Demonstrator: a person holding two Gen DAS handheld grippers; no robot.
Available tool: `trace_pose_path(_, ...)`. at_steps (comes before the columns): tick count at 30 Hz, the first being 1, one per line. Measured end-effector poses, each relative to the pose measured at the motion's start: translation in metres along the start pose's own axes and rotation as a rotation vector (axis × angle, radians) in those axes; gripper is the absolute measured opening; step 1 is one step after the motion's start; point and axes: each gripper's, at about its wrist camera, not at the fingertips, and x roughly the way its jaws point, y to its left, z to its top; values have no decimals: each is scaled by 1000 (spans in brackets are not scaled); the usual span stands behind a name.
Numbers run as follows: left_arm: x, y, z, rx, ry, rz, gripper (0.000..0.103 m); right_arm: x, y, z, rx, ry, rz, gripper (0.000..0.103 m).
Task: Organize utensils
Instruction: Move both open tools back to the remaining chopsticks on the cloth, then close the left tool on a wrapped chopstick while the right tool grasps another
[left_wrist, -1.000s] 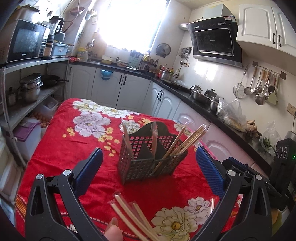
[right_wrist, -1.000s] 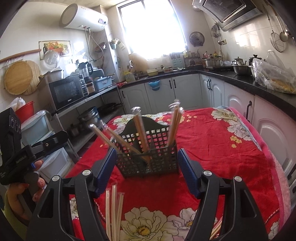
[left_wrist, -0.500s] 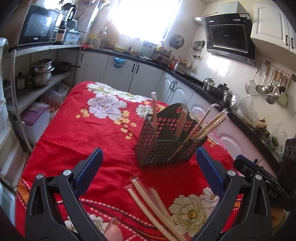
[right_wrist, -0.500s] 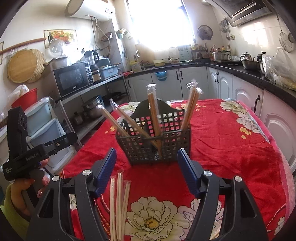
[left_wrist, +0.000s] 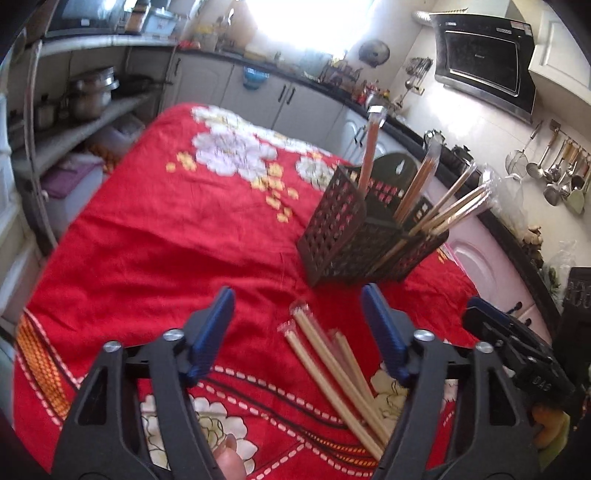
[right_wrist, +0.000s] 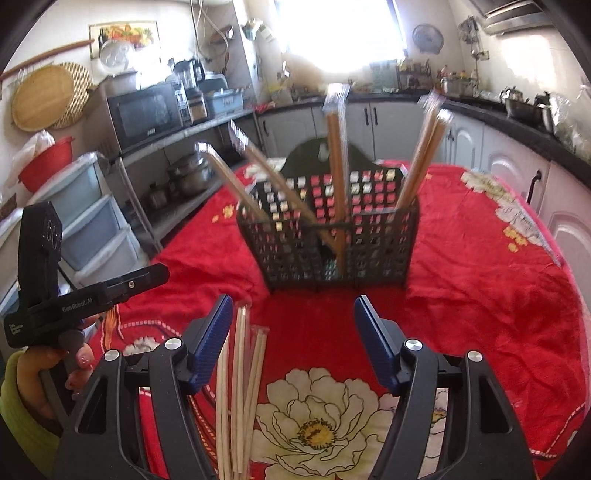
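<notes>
Red flowered cloth (left_wrist: 155, 236) over the surface, with loose wrapped chopsticks (left_wrist: 332, 365) lying flat near its front edge, just ahead of the black slotted basket (right_wrist: 328, 236). More wrapped pairs already standing in the basket, leaning outward at several angles.

Left gripper (left_wrist: 299, 328) released, fingers spread wide, nothing between them, poised above the loose chopsticks. Right gripper (right_wrist: 291, 332) likewise spread and empty, the same chopsticks under its left finger (right_wrist: 210, 339).

Likely light and stiff, thin, wrapped in clear slippery film; apt to roll or slide on a pinch at the tip. Best taken across the middle of the bundle, or one pair at a time, squarely between the pads. Soft cloth underneath, so a low pinch could snag fabric.

Plenty of open cloth left of the basket and in front of it. Less room on the right: surface edge close, with cabinets just beyond. Leaning sticks crowding the basket top, so a steep entry from above into a freer compartment looks safest. Basket probably light, easy to tip when nudged.
</notes>
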Motion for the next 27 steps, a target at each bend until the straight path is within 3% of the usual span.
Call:
trace_pose_path(4, 14, 13, -8, -35, 79, -36, 35, 19, 4, -4, -11, 65, 19, 58)
trace_pose_path(7, 23, 17, -12, -53, 119, -58, 29, 35, 9, -8, -29, 118, 38, 56)
trace_pose_path(14, 46, 24, -20, -94, 211, -94, 28, 65, 22, -18, -70, 212, 61, 50)
trace_pose_path(27, 80, 23, -20, -102, 287, -56, 28, 103, 22, -27, -81, 304, 49, 42)
